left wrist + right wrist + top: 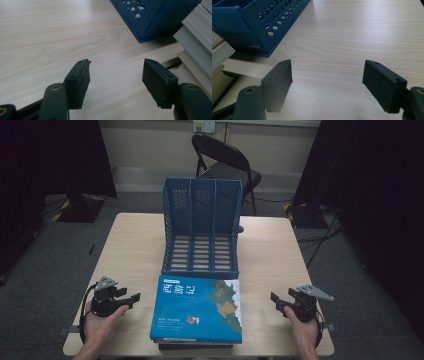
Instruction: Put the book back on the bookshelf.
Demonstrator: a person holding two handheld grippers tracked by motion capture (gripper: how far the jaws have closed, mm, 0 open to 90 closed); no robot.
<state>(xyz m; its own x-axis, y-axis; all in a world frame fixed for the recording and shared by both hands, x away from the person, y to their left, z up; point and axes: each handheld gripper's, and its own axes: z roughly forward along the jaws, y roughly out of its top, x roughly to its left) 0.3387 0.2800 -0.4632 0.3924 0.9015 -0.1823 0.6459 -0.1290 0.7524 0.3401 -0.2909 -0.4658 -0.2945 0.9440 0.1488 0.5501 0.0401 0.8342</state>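
A stack of books lies at the table's front middle, topped by a blue book (196, 308) with a map on its cover. Behind it stands a blue three-slot file rack (202, 227), its slots holding nothing. My left gripper (134, 298) rests in a hand left of the stack, jaws open and pointing at the books. My right gripper (275, 301) is held right of the stack, open too. The left gripper view has my open left gripper (116, 75) over bare wood, with book edges (197, 37) at the right. My right gripper (328, 82) has only tabletop between its jaws.
The light wooden table (135, 250) has free surface on both sides of the rack. A black folding chair (225, 162) stands behind the table's far edge. Dark curtains hang at both sides, and cables lie on the grey floor (330, 235).
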